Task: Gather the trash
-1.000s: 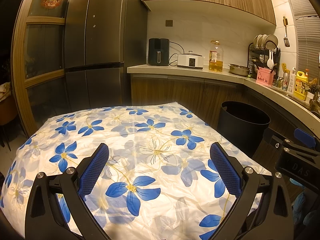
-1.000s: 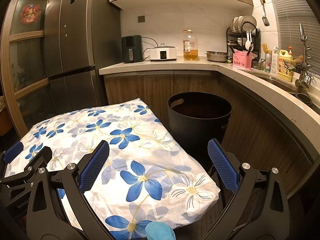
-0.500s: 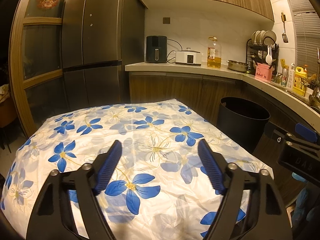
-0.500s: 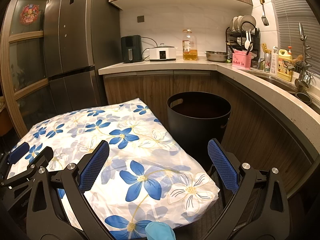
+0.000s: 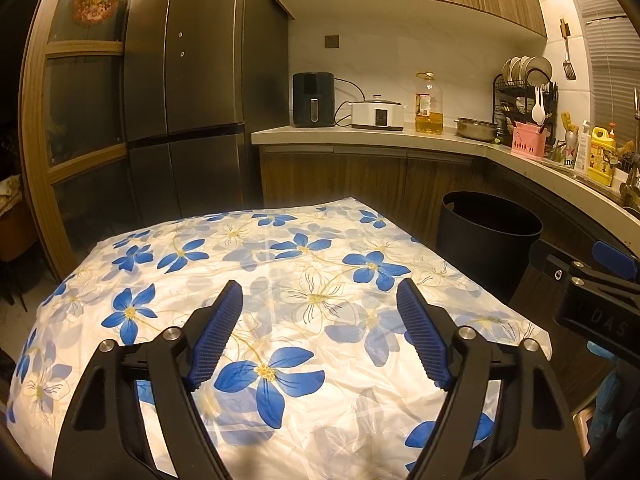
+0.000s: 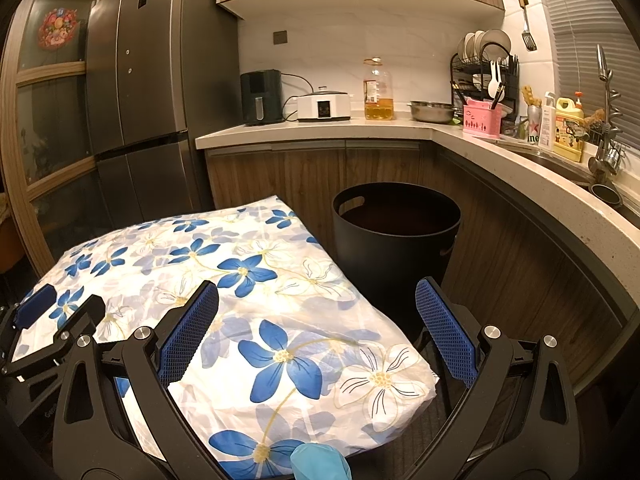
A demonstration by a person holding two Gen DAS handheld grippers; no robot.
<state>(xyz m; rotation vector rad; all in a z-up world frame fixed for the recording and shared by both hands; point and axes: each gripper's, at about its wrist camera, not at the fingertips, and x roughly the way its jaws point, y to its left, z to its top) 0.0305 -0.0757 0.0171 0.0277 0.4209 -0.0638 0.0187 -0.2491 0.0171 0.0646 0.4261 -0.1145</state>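
A black round trash bin (image 5: 488, 240) (image 6: 394, 248) stands open on the floor between the table's right side and the wooden cabinets. My left gripper (image 5: 319, 288) hovers over the table's white cloth with blue flowers (image 5: 280, 264); its jaws are opening and nothing is between them. My right gripper (image 6: 318, 286) is open over the cloth's near right corner (image 6: 360, 360), also with nothing in it. Each gripper shows at the edge of the other's view, the right gripper (image 5: 596, 280) and the left gripper (image 6: 52, 320). I see no loose litter in either view.
A dark fridge (image 5: 188, 92) stands behind the table. The L-shaped counter (image 6: 500, 148) carries an air fryer, a cooker, an oil bottle, a steel bowl, a dish rack and bottles by the sink. A blue-gloved fingertip (image 6: 320, 462) pokes in at the bottom edge.
The left gripper's jaws came in from their widest, then spread a little again. The right gripper and the scene look the same.
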